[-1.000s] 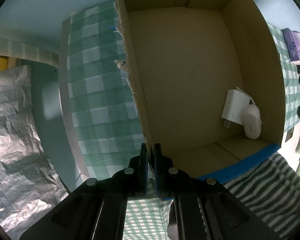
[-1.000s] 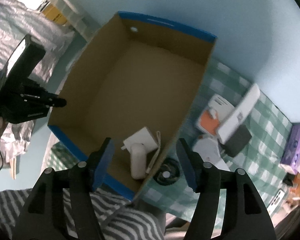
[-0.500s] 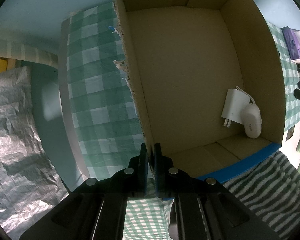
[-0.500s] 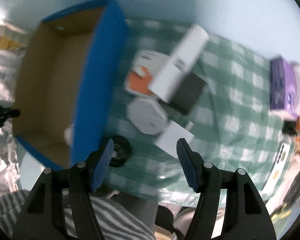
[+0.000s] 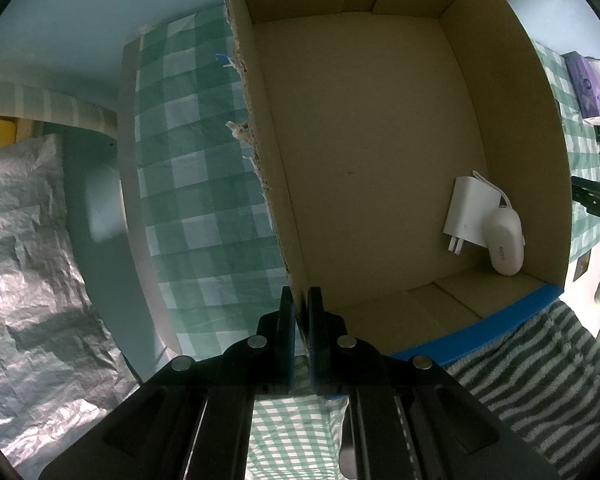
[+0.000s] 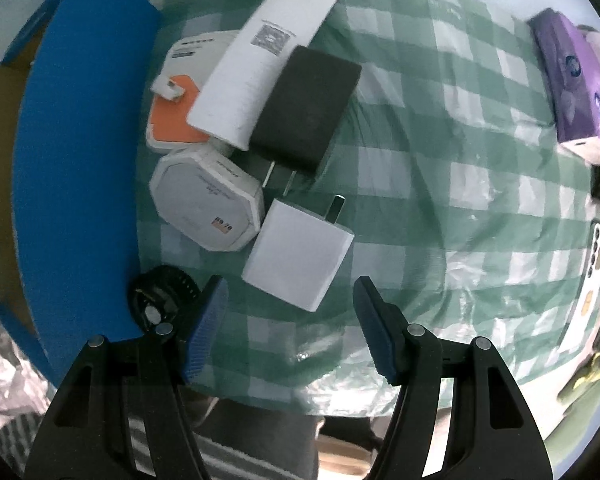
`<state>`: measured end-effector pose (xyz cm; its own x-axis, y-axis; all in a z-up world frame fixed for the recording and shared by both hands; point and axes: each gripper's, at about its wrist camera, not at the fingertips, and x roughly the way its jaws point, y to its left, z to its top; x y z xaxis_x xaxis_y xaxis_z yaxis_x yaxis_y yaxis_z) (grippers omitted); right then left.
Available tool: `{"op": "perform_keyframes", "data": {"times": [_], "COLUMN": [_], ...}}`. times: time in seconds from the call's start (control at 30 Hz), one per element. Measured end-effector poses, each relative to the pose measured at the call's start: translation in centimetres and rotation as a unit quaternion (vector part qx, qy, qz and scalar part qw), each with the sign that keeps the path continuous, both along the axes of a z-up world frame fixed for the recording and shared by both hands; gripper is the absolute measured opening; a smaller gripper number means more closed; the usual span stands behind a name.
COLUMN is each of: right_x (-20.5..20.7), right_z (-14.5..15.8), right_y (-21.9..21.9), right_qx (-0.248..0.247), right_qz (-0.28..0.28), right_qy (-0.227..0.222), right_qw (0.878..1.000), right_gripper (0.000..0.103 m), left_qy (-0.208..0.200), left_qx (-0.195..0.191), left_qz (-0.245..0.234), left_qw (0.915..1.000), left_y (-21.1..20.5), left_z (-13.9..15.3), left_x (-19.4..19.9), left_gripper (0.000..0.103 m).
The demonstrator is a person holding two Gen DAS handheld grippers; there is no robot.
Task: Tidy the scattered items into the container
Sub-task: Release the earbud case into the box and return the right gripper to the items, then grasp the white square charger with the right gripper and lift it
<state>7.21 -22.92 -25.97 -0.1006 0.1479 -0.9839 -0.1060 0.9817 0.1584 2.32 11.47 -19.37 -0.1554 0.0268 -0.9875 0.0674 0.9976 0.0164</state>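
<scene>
Green-checked cloth covers the desk (image 6: 440,160). Near its front edge lies the white charger (image 6: 300,256), a light, stiff, smooth block best pinched across its flat sides. The right gripper (image 6: 290,320) hangs open above; the left gripper (image 5: 300,320) clamps the cardboard box (image 5: 276,200) wall.
</scene>
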Motion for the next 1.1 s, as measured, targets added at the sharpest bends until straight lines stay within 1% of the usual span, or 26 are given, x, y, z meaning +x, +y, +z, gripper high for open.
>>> {"op": "perform_keyframes", "data": {"times": [0.23,0.27,0.3,0.33,0.43,0.47,0.57,0.73,0.77,0.93,0.97,1.1], "right_x": [0.8,0.9,0.9,1.0,0.7,0.6,0.3,1.1,1.9,2.3,3.0,2.5], "right_z": [-1.6,-1.9,-2.0,-2.2,-2.3,-2.1,-1.9,-2.2,-2.1,-2.8,-3.4,-3.3], "right_y": [-0.4,-0.5,-0.5,-0.5,-0.3,-0.2,0.0,0.0,0.1,0.5,1.4,1.6], "right_qx": [-0.005,-0.001,0.001,0.001,-0.013,-0.025,-0.035,-0.034,-0.036,-0.043,-0.045,-0.043], "right_qz": [-0.010,-0.013,-0.013,-0.011,0.014,0.029,0.049,0.041,0.041,0.048,0.050,0.049], "right_qy": [0.009,0.012,0.015,0.019,0.017,0.015,0.008,0.004,0.004,0.005,0.005,-0.001], "right_qw": [1.000,1.000,1.000,1.000,1.000,0.999,0.998,0.999,0.998,0.998,0.998,0.998], "right_gripper": [0.065,0.064,0.056,0.054,0.052,0.051,0.050,0.051,0.051,0.052,0.052,0.050], "left_qy": [0.001,0.001,0.001,0.001,0.001,0.000,0.001,0.001,0.001,0.001,0.001,0.001], "left_qx": [0.000,0.000,0.000,0.000,0.000,0.000,0.000,0.000,0.001,0.000,0.000,0.000], "left_qz": [-0.001,-0.001,-0.001,-0.001,0.000,0.000,-0.001,-0.001,-0.001,0.000,0.000,0.000], "left_qw": [1.0000,1.0000,1.0000,1.0000,1.0000,1.0000,1.0000,1.0000,1.0000,1.0000,1.0000,1.0000], "left_y": [0.1,0.0,0.0,0.0,0.0,0.0,0.0,-0.1,-0.1,-0.1,-0.1,-0.1], "left_z": [0.1,0.1,0.1,0.1,0.1,0.1,0.1,0.2,0.2,0.2,0.2,0.2], "left_x": [0.0,0.0,0.0,0.0,0.0,0.0,0.0,0.0,0.0,0.0,0.0,0.0], "left_gripper": [0.005,0.005,0.005,0.005,0.005,0.005,0.005,0.005,0.005,0.005,0.005,0.005]}}
